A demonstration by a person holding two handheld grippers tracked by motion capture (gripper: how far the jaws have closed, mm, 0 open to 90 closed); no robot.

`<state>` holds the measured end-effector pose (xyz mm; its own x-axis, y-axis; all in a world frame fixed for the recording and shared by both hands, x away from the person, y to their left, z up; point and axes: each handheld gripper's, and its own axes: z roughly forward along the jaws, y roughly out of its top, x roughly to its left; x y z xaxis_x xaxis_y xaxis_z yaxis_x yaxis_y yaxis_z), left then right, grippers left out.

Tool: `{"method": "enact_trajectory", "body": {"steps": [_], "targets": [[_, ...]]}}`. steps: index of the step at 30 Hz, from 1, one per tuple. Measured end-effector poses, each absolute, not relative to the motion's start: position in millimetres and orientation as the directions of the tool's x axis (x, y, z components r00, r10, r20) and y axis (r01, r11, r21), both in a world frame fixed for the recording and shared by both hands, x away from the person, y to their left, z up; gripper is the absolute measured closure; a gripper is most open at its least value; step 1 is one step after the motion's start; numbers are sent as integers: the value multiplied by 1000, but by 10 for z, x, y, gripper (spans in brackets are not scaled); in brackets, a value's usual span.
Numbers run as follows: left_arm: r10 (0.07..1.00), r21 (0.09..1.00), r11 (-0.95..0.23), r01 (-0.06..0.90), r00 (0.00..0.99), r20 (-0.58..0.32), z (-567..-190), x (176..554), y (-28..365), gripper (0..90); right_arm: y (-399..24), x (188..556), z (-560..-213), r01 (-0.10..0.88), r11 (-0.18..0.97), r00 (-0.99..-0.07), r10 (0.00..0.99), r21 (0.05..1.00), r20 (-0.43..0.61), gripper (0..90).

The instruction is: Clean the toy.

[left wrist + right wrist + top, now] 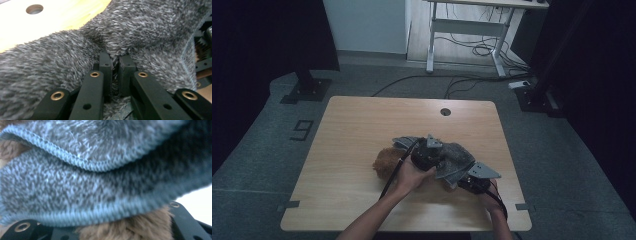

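The left gripper (115,66) pinches the grey cloth (150,30) over the brown toy (387,161); the right gripper's (462,181) jaws are hidden under the cloth, so I cannot tell.

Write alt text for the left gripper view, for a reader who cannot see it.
The left gripper, its two black jaws nearly together, pinches a fold of fuzzy grey cloth that spreads across most of the picture. Behind the cloth, at upper left, is a pale wooden table with a round hole in it.
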<state>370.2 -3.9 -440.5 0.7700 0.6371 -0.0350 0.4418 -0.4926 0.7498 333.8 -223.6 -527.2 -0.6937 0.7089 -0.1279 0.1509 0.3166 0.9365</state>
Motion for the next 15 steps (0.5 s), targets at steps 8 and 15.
{"method": "enact_trajectory", "body": {"steps": [8, 15], "targets": [[683, 756, -471, 455, 730, -14, -4379, 3653, 489, 835, -2260, 3334, -5287, 142, 320, -692, 708, 937, -137, 529], [730, 779, -403, 481, 682, -44, -4337, 3615, 977, 836, -2261, 3331, -5290, 137, 327, -697, 703, 935, -144, 529]]}}
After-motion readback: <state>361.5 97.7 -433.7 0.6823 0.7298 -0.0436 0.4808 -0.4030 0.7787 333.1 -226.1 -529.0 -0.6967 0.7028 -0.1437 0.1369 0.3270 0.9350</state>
